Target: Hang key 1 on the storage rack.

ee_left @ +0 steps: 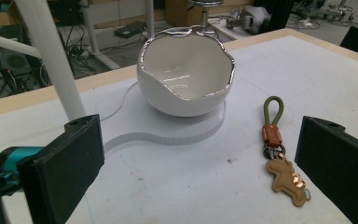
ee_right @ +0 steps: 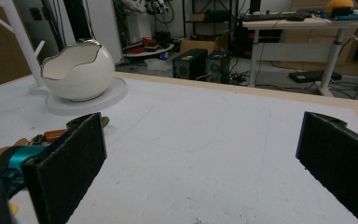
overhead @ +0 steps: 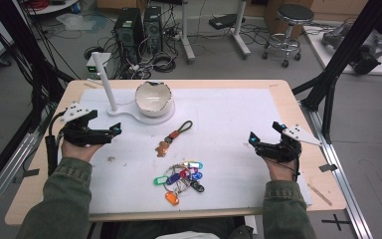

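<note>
The white-covered wooden surface [overhead: 238, 124] carries a white eggshell-shaped ceramic bowl [overhead: 152, 98] on a white round stand [overhead: 129, 115] at the far left. Both claws hover released with nothing between the jaws: the left claw [overhead: 115, 130] just left of the stand, the right claw [overhead: 251, 139] well right. Between them lies the olive-looped keychain with a tan, perhaps leather, figure [overhead: 173, 137], nearer the left claw, and closer to the person a bunch of coloured plastic key tags [overhead: 183, 177].

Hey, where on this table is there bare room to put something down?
The widest bare patch lies on the white mat between the egg-shaped bowl, the olive-loop keychain and the right claw. A smaller one sits between the left claw and the bunch of coloured key tags. The middle front, around those tags and the keychain, is crowded.
</note>
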The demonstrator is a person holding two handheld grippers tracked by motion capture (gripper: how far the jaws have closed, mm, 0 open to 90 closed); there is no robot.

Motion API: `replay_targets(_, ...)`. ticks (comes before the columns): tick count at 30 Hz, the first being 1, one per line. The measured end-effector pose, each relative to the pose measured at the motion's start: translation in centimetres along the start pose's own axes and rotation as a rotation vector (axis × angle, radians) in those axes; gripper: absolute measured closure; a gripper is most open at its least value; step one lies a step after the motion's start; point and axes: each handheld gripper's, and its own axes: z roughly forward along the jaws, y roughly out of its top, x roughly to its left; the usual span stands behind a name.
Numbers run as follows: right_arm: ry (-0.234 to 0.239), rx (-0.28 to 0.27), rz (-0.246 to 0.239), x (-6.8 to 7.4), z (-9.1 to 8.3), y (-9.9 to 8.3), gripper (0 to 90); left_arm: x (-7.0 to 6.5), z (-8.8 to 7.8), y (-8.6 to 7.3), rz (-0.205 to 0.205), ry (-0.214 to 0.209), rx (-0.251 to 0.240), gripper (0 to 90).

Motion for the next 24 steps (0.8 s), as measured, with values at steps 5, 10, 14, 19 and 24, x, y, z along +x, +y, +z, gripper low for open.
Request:
replay_targets(5,-0.002,0.0,0.005,0.0,-0.1,0.0,0.6,-0.4,0.8,0.1,0.003,-0.011,0.007,1.7)
replay_targets(10,0.001,-0.003,0.008,-0.1,-0.1,0.0,0.6,-0.7,1.4,0.1,0.006,-0.025,0.028,1.7)
replay_targets(14,0.002,-0.003,0.006,-0.1,-0.1,0.0,0.6,-0.8,1.9,0.3,0.006,-0.038,0.043,1.7)
replay_targets(19,0.004,-0.003,0.007,-0.1,-0.1,0.0,0.6,-1.2,2.6,0.9,0.015,-0.063,0.06,1.7)
replay_targets(24,0.001,-0.007,0.004,-0.1,-0.1,0.0,0.6,-1.8,3.4,1.2,0.033,-0.082,0.08,1.7)
